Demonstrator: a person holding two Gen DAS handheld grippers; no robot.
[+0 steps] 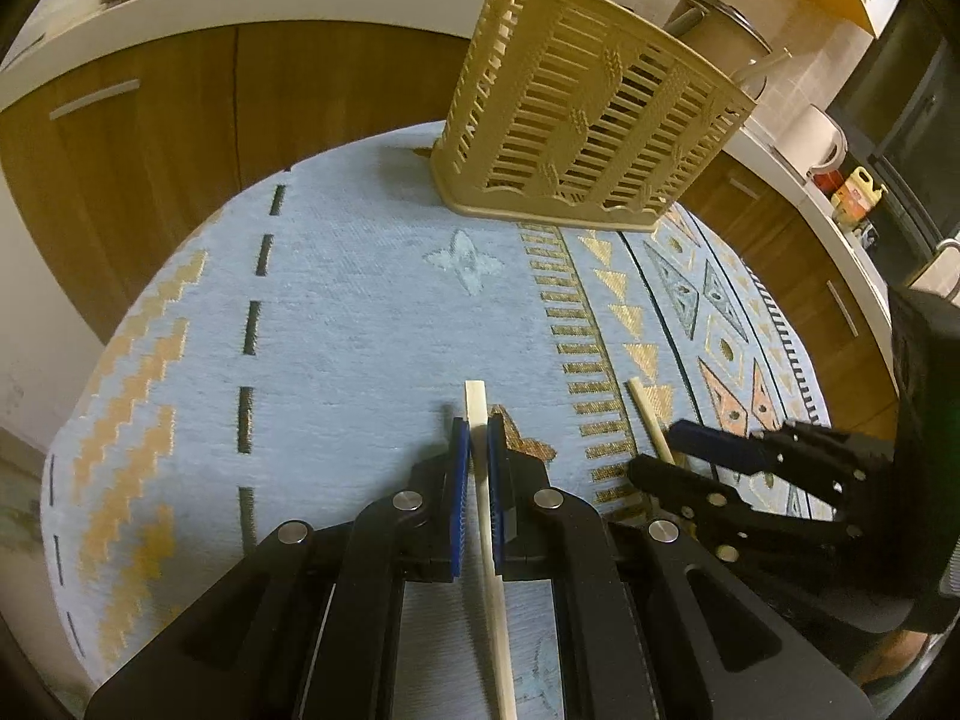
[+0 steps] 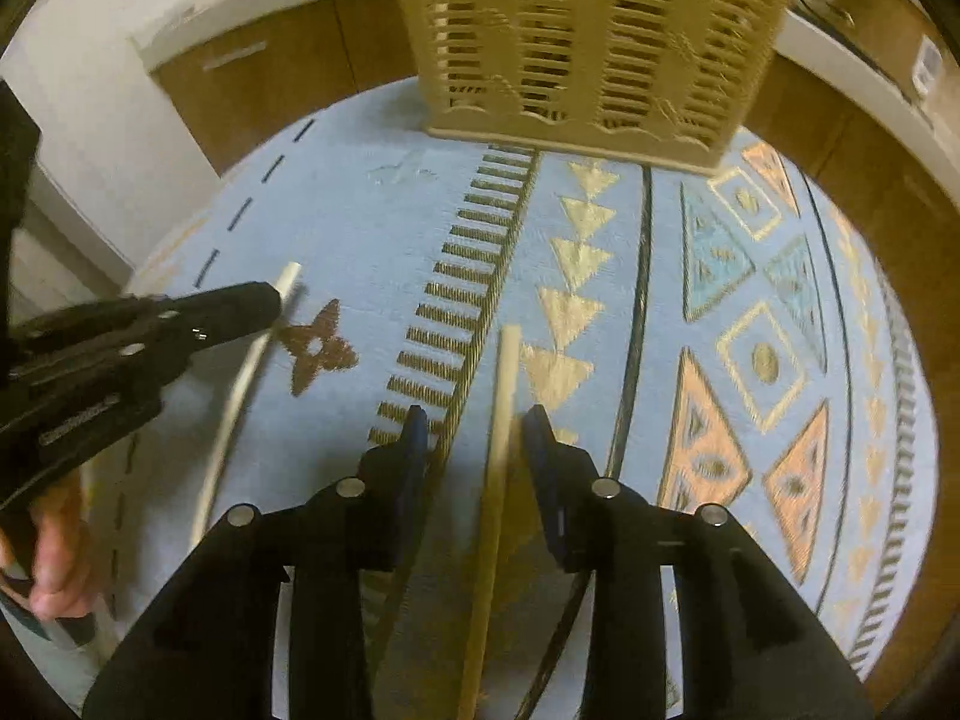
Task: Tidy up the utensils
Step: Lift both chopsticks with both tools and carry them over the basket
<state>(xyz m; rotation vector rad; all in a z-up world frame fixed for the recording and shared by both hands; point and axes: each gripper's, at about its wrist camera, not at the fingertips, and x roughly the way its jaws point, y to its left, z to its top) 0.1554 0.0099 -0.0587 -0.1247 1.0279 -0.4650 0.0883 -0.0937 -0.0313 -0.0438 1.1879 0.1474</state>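
Observation:
My left gripper is shut on a pale chopstick, whose end sticks out past the blue pads. In the right wrist view that gripper comes in from the left, with the pale chopstick running back under it. My right gripper is open. A tan chopstick lies on the cloth between its fingers, close to the right finger, and neither pad presses on it. The left wrist view shows the right gripper straddling the tan chopstick. A tan slotted utensil basket stands upright at the table's far side.
A round table with a light-blue patterned cloth carries everything. Behind it run brown cabinets under a white counter. A pot and a white kettle stand on the counter at right. A hand grips the left tool.

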